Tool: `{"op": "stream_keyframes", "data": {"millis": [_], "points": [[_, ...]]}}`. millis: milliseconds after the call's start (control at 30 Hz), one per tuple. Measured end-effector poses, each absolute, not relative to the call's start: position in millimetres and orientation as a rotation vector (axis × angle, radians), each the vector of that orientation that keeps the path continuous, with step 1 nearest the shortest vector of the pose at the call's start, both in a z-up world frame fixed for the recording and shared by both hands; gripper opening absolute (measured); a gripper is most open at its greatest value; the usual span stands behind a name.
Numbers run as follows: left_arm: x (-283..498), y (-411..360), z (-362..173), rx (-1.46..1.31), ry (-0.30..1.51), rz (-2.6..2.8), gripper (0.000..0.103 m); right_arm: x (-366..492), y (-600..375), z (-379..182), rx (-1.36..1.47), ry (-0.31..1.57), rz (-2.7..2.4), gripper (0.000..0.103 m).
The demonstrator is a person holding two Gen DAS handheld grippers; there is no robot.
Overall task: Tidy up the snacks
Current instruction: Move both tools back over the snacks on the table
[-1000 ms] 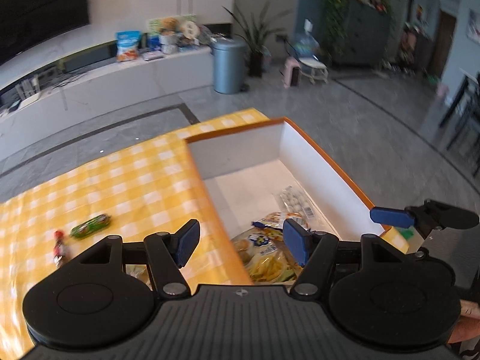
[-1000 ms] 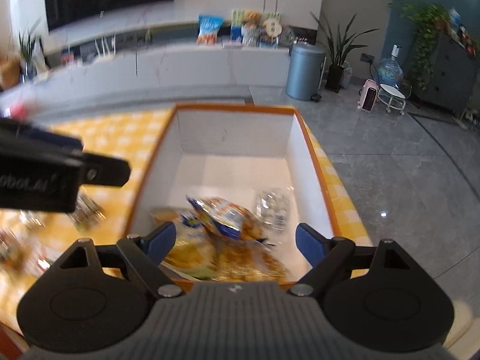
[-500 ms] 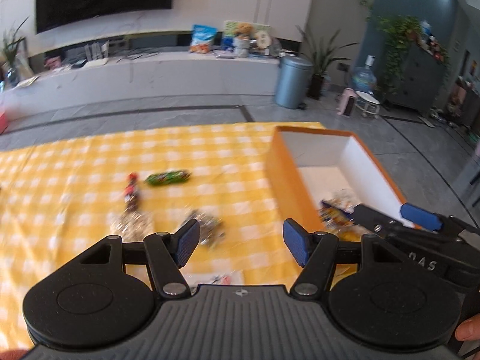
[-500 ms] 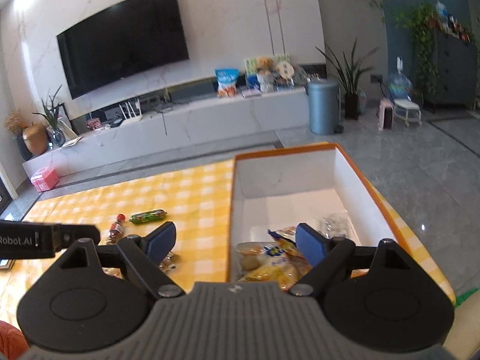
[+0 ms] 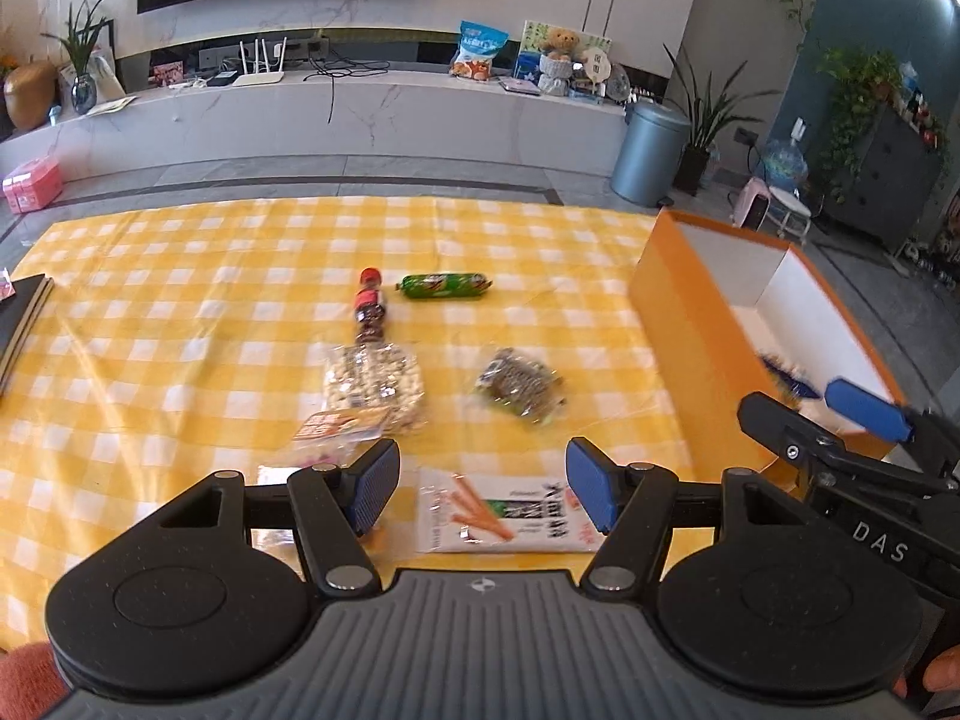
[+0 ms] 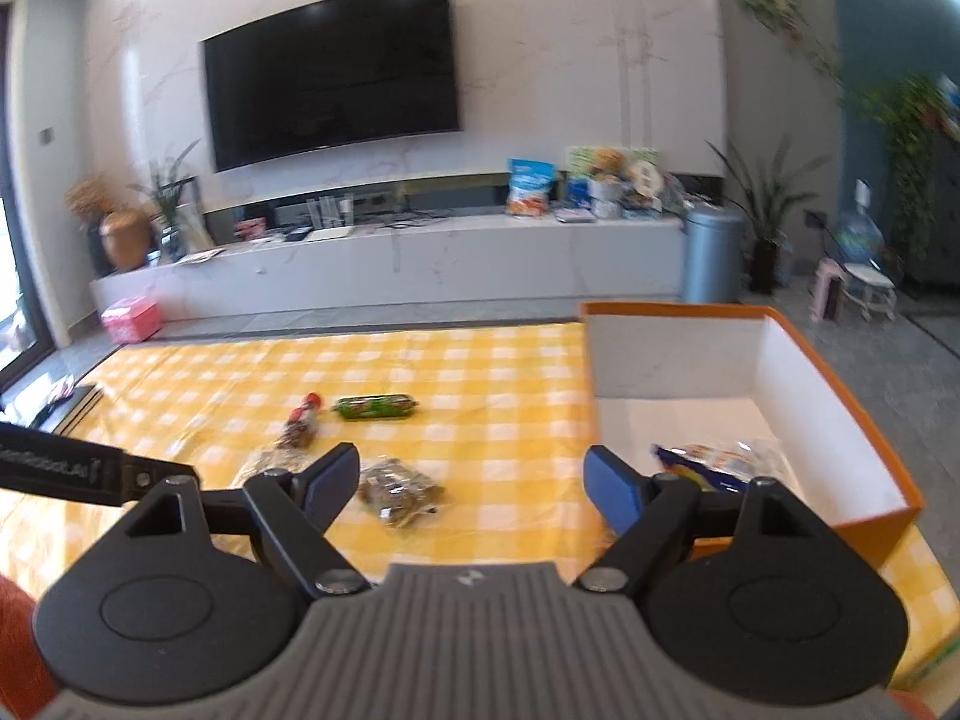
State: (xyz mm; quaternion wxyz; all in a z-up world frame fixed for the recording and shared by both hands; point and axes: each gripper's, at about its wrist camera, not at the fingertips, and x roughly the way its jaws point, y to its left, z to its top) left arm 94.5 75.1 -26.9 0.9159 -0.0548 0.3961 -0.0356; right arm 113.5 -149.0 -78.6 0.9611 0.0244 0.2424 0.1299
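While left gripper hovers, jaws wide, empty, over white packet, right gripper jaws just narrowed, empty; orange box at 2 o'clock, loose snacks at 12.

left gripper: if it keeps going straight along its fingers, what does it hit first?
Likely the flat white snack packet lying between the open left gripper fingers on the yellow checked tablecloth. Depth is unclear, and nothing is held.
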Motion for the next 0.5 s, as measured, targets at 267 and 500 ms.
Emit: {"op": "stream_keyframes", "data": {"millis": [267,500], "points": [[120,103,-38,-0.185,0.923,-0.051,0.075,126,-120,-107,-0.023,0.547,0.371,0.080],[142,118,-54,-0.141,1.031,0.109,0.080,152,-100,-131,-0.022,0.641,0.423,0.080]]}}
